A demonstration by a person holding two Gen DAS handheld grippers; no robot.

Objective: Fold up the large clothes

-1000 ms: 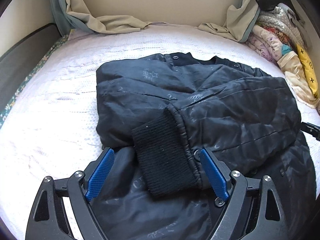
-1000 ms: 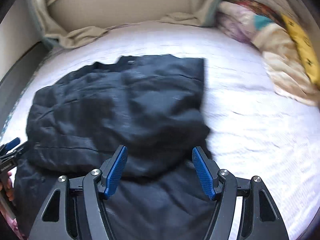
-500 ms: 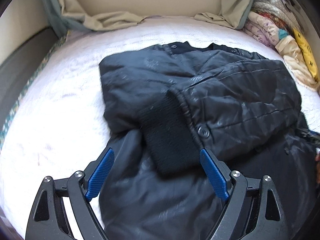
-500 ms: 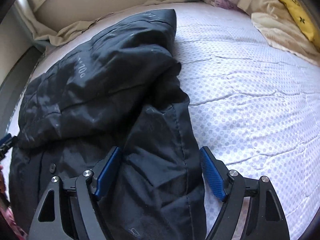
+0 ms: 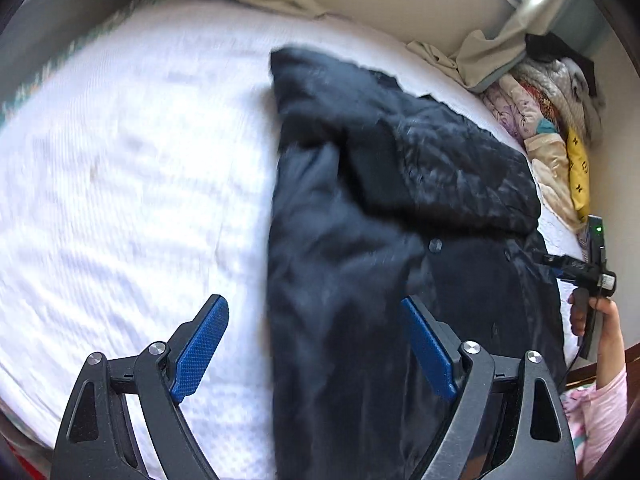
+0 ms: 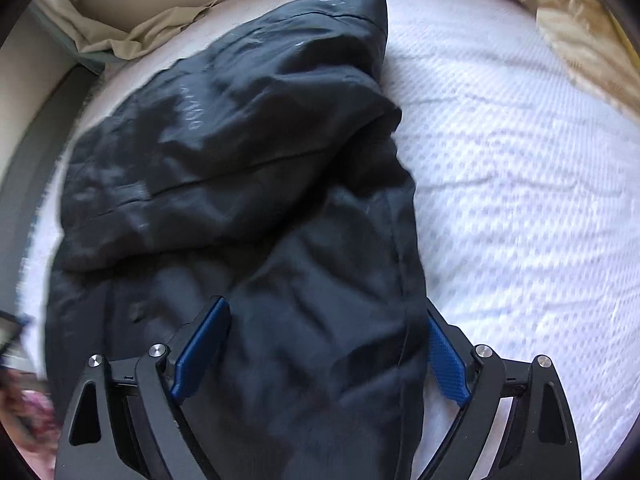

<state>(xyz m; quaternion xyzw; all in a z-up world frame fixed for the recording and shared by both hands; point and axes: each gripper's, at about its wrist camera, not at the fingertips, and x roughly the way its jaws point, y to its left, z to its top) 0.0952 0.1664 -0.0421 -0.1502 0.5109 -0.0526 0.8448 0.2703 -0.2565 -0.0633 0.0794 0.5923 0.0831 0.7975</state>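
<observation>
**Jacket half-folded; hem lift pending**

Left claw (image 5: 312, 354): jaws spread wide, nothing clamped; the jacket (image 5: 384, 216) edge lies between the blue pads (image 5: 198, 346). Right claw (image 6: 320, 354): likewise released, straddling the near hem. The jacket lies on the bed (image 5: 120, 168), sleeves folded in, collar toward 12 o'clock. Judged next: both claws closed on the hem, then carried toward 12 o'clock. A clothes pile (image 5: 552, 120) sits at 2 o'clock.

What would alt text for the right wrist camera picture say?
A dark jacket lies partly folded on a white bed, its near hem between the open blue fingers of the right gripper. Beige bedding is bunched at the far edge.
</observation>
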